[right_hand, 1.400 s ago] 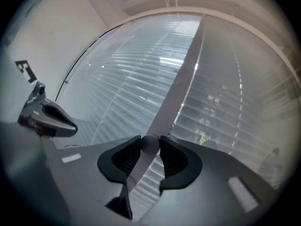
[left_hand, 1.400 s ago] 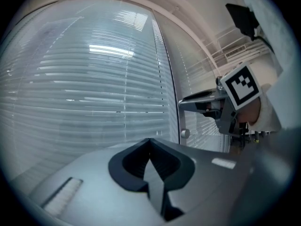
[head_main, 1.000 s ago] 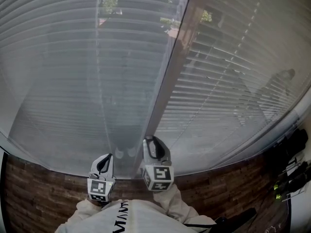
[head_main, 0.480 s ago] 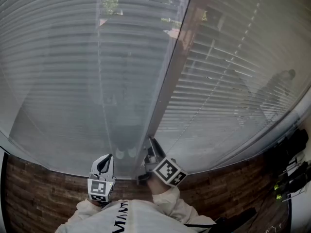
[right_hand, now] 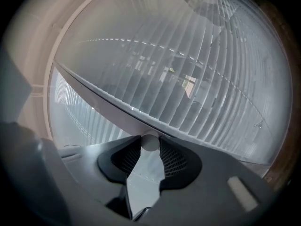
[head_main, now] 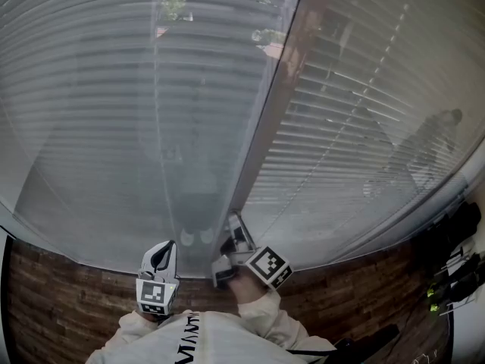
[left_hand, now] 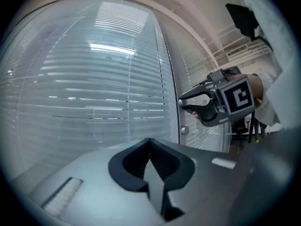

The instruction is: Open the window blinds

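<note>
**Writing:** black-and-white square codes on the marker cubes of both grippers, with no letters. The dark print on the person's pale top [head_main: 189, 340] is cut by the frame edge and cannot be read.

**Task item:** window blinds [head_main: 98, 112], behind curved glazing straight ahead. The slats are thin, pale and horizontal, set close together, with daylight and green foliage showing between them at the top. The wand [head_main: 256, 135] is a slim rod hanging along the window post [head_main: 284, 105].

**Right gripper** [head_main: 229, 245]: rolled onto its side at the foot of the post. Its dark ribbed pads [right_hand: 171, 157] are clamped on the wand's lower end, and a white round piece [right_hand: 150, 141] shows between the tips.

**Left gripper** [head_main: 165, 245]: upright, just left of the right gripper and clear of the glass. The jaws are together with nothing between them.

**Surroundings:**
- Brown brick-pattern band [head_main: 68, 279] below the sill
- Cream sleeves [head_main: 265, 317]
- Dark gear with yellow-green tips [head_main: 447, 279] at lower right, kind unclear
- A dim figure-like reflection [head_main: 432, 135] on the right pane

**In the way:** the post stands between the two panes, and the glass sheen softens the slats
</note>
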Demonstrator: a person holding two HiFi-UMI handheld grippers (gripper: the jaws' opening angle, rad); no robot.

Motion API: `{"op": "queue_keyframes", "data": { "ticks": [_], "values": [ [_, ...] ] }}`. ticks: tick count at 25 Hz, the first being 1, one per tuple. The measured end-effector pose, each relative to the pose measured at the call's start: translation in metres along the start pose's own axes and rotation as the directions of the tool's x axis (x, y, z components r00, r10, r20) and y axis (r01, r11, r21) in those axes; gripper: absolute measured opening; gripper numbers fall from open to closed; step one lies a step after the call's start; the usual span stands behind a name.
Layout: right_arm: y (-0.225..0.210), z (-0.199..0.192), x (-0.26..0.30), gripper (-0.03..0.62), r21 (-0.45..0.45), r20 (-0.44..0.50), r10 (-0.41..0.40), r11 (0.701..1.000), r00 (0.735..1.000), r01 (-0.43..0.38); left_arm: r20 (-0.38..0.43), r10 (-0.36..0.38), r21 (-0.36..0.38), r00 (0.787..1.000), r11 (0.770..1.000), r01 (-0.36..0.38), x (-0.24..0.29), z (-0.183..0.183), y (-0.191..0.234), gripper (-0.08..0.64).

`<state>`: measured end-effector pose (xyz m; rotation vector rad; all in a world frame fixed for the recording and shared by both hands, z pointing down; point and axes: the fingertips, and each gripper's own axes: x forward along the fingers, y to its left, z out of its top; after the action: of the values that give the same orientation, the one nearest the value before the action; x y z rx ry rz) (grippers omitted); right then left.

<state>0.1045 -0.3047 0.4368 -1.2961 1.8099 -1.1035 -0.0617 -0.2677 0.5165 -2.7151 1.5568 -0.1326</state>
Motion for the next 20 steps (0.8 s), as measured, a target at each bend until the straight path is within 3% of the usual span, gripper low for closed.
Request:
{"op": "queue_keyframes", "data": {
  "ticks": [7, 12, 15, 20],
  "values": [
    [-0.003, 0.000, 0.000, 0.142, -0.147, -0.030, -0.020, 0.989, 0.999, 0.015, -0.005, 0.001, 0.007, 1.000, 1.000, -0.001, -0.001, -0.001, -0.002, 0.000],
    [-0.001, 0.001, -0.003, 0.160, -0.345, -0.042, -0.051, 0.938, 0.998, 0.033, -0.011, -0.003, 0.007, 1.000, 1.000, 0.003, -0.001, -0.003, -0.005, 0.000],
    [0.004, 0.002, -0.005, 0.157, -0.507, -0.030, -0.075, 0.860, 0.997, 0.049, -0.014, -0.005, 0.010, 1.000, 1.000, 0.005, 0.000, -0.004, -0.007, 0.000],
    [0.007, -0.005, -0.007, 0.149, -0.743, -0.044, -0.112, 0.668, 0.993, 0.042, -0.013, -0.016, 0.013, 1.000, 1.000, 0.016, 0.002, -0.003, -0.012, 0.000]
  ]
}}
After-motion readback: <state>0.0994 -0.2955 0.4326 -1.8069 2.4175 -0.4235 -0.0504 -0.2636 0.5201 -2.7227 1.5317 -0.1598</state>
